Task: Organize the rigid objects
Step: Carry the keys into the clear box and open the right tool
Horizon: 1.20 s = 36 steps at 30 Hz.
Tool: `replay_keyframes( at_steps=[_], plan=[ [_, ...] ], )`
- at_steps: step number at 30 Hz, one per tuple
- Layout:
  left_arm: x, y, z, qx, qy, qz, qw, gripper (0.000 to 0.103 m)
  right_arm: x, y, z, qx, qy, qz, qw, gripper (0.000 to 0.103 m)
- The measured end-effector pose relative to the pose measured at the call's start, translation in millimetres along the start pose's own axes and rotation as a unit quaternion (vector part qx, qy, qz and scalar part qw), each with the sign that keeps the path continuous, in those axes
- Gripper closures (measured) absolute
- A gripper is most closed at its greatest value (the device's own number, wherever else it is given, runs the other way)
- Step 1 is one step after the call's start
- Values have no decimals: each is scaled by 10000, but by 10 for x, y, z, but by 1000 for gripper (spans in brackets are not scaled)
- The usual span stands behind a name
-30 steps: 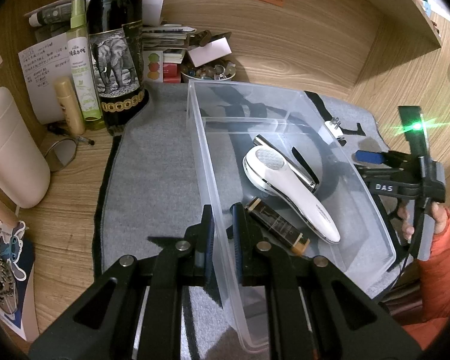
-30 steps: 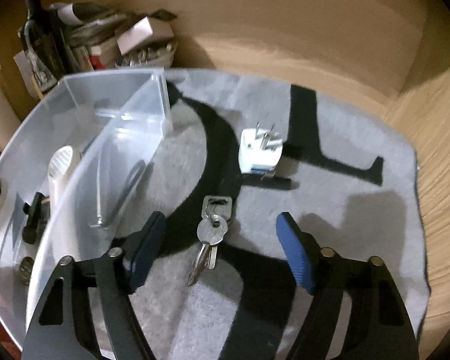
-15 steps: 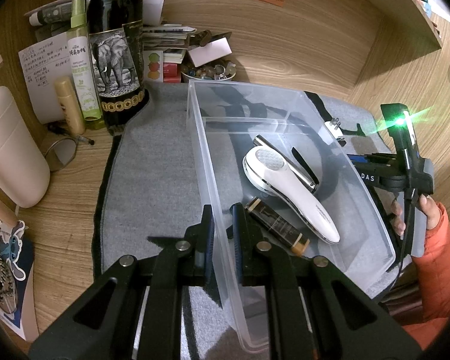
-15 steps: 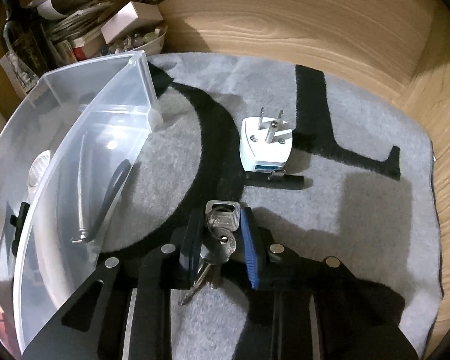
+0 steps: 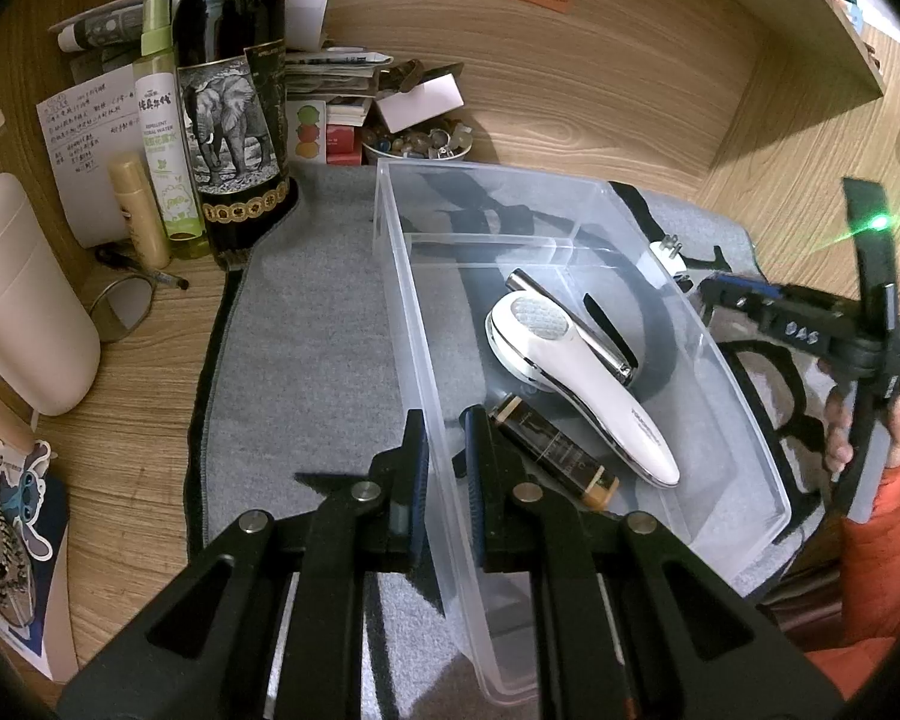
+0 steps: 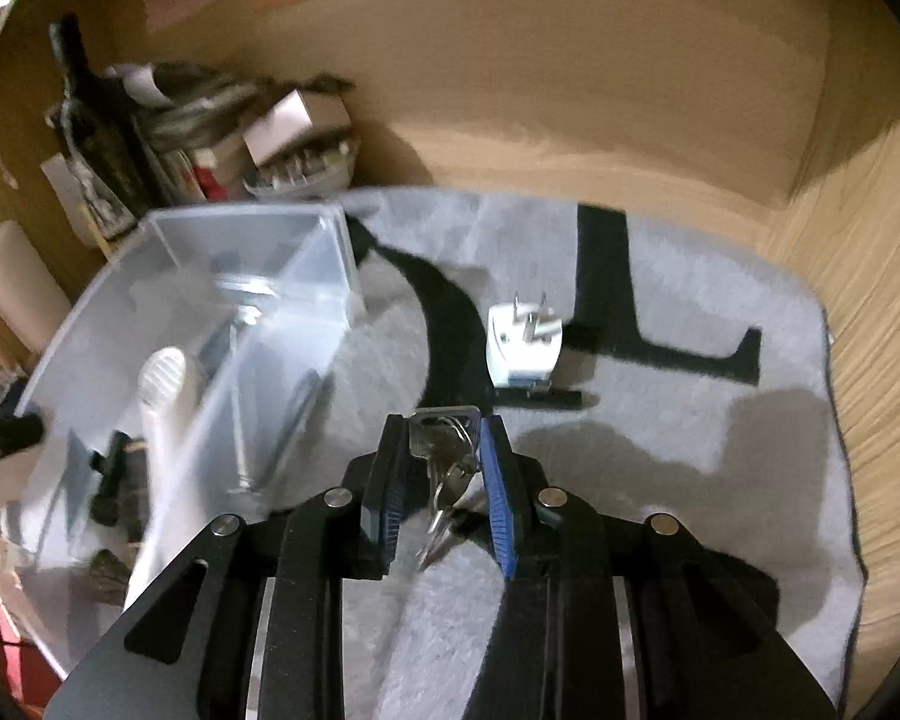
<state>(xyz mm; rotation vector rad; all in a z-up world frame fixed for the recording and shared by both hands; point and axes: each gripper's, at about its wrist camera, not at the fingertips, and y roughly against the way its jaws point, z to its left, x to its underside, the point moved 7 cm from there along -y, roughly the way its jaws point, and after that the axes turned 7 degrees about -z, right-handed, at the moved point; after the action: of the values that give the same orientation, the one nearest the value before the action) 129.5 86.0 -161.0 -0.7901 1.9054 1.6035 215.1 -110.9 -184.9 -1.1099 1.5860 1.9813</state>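
Our right gripper (image 6: pixel 439 450) clamps the bunch of keys (image 6: pixel 444 447) above the grey mat (image 6: pixel 660 420); our left gripper (image 5: pixel 444 462) pinches the clear bin's wall (image 5: pixel 426 396).

Home desk nook, wine bottle (image 5: pixel 234 102), handwritten notes (image 5: pixel 87 138), wooden shelf (image 5: pixel 822 18)

The left gripper (image 5: pixel 444 438) is matte black plastic with angular linkage arms and round silver pivot screws; its fingers carry dark blue ribbed pads (image 5: pixel 473 468). The right gripper (image 6: pixel 441 456) is built the same — black arms, silver pins, brighter blue pads (image 6: pixel 498 510); seen from the left wrist it bears white lettering and an upright black post with a glowing green light. The hand (image 5: pixel 840 438) on it shows bare fingers and an orange quilted sleeve (image 5: pixel 876 576).
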Motion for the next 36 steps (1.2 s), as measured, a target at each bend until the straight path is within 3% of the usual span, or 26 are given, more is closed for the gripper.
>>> replay_keyframes(
  at_steps=[11, 22, 28, 36],
  plan=[
    [2, -2, 3, 2, 0, 1, 10000, 93, -375, 429, 147, -107, 106, -727, 9972, 81],
    [2, -1, 3, 2, -3, 3, 10000, 93, -594, 819, 489, -512, 451, -1296, 9892, 81],
    [2, -2, 3, 2, -5, 2, 10000, 93, -554, 831, 756, -795, 721, -1266, 9861, 81],
    [1, -1, 4, 3, -4, 3, 10000, 93, -309, 626, 1068, -1181, 998, -845, 9844, 81]
  ],
)
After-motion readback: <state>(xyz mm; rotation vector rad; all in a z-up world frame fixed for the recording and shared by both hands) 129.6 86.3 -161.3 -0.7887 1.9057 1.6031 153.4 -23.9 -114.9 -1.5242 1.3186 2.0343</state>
